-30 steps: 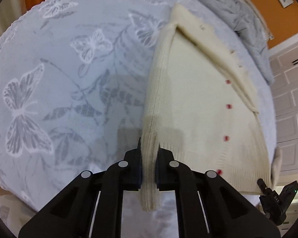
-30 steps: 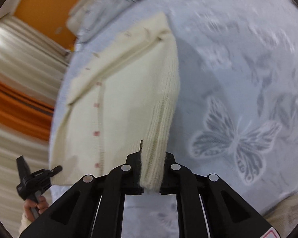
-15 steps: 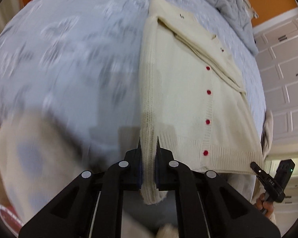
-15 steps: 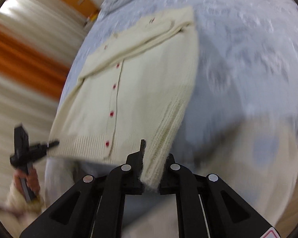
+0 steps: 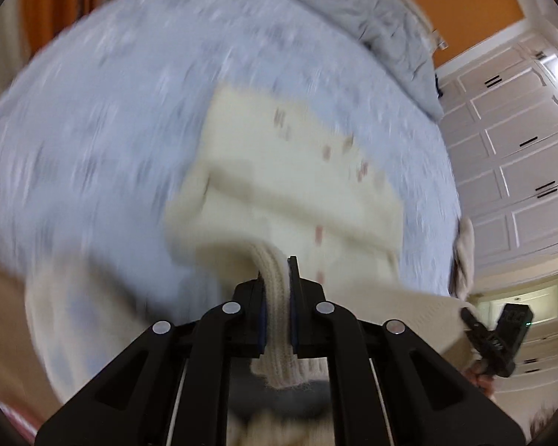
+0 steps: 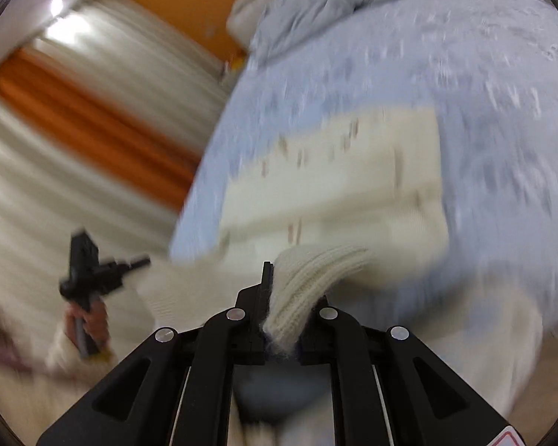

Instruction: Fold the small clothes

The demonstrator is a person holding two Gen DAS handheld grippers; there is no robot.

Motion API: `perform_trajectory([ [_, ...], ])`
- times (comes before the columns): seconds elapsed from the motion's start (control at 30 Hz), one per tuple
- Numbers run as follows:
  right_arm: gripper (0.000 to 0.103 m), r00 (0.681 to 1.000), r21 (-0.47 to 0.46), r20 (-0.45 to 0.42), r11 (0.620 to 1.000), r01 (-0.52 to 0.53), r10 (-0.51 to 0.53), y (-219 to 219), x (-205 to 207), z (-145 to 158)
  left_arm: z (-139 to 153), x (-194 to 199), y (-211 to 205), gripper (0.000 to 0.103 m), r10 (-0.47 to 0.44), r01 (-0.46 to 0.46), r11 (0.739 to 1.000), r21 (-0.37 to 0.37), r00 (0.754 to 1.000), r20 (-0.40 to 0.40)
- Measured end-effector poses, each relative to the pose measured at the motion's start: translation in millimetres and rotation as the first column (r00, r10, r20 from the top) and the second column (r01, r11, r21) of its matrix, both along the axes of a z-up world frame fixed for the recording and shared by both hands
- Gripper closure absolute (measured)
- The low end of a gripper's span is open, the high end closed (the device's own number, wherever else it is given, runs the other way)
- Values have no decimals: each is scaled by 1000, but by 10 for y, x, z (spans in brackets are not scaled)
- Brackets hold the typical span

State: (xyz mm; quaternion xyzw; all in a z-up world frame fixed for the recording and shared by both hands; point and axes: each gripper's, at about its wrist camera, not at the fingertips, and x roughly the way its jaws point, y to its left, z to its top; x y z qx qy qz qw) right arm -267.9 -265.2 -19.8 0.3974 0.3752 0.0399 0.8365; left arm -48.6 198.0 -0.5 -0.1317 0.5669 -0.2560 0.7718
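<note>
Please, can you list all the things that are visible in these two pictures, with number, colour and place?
cardigan: 1, cream with red buttons, on the bed, near edge lifted
bedspread: 1, pale blue patterned, covers the bed
duvet: 1, grey, far end of the bed
curtains: white and orange, beside the bed
cupboards: white, by the orange wall
left gripper: 1, black, shut on the cardigan hem
right gripper: 1, black, shut on the cardigan hem

Left gripper (image 5: 277,290) clamped on cream cardigan (image 5: 297,193) hem, cardigan over blue bedspread (image 5: 111,119), blurred
</note>
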Motion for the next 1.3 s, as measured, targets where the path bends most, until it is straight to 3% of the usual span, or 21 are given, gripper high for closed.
perform_trajectory([
  [0.1,85,991,6,-31,992,127,-127,-368,574,-284,-133,584,-278,90,17,-19,998,52,999,40],
  [0.17,79,967,-37,-100,972,232,-235,-527,842,-509,-337,950,-416,83,67,-68,997,22,997,43],
  [0.23,69,939,-102,-144,948,300,-313,-624,1039,-682,-580,1198,-504,51,113,-113,993,-27,993,18],
  [0.3,60,911,-135,-152,921,365,-383,-618,1067,-727,-645,1251,-464,35,197,-198,980,17,979,45],
  [0.33,47,907,-129,-140,916,380,-397,-612,1036,-731,-648,1241,-396,25,233,-235,972,23,971,61],
  [0.4,37,910,-138,-121,915,380,-396,-540,959,-763,-638,1190,-299,11,250,-251,968,8,965,80],
  [0.47,36,920,-215,-157,922,322,-358,-490,953,-831,-661,1171,-271,11,234,-239,970,35,966,108],
  [0.53,36,920,-274,-194,919,282,-340,-476,983,-902,-762,1181,-372,10,163,-178,977,117,979,125],
  [0.63,33,912,-283,-239,922,264,-335,-531,1083,-1041,-937,1252,-551,10,86,-111,976,186,987,134],
  [0.77,33,899,-307,-292,922,234,-326,-568,1264,-1211,-1206,1331,-829,15,4,-34,970,242,993,122],
  [0.8,34,897,-317,-307,923,218,-317,-571,1323,-1261,-1266,1350,-887,29,-16,-11,969,246,994,108],
  [0.83,50,897,-318,-316,925,206,-309,-570,1356,-1290,-1343,1374,-946,49,-38,17,967,256,996,79],
  [0.87,70,904,-302,-316,934,191,-287,-567,1381,-1321,-1401,1395,-980,62,-48,31,961,276,997,56],
  [0.9,93,905,-292,-321,938,185,-279,-560,1388,-1320,-1443,1400,-997,93,-54,39,952,303,998,39],
  [0.93,93,906,-280,-320,942,187,-275,-543,1375,-1285,-1422,1395,-978,95,-52,39,956,290,998,39],
  [1.0,94,937,-229,-226,949,216,-268,-503,1278,-1058,-1272,1341,-895,96,-30,13,973,232,997,68],
  [1.13,94,967,-221,-55,948,230,-247,-452,1219,-440,-748,1287,-755,96,-2,-14,994,106,988,153],
  [1.23,94,969,-236,23,941,243,-245,-572,1409,-132,-519,1481,-801,96,31,-47,996,82,982,188],
  [1.3,94,963,-258,-1,930,260,-269,-708,1598,-219,-545,1629,-851,96,59,-80,991,105,980,188],
])
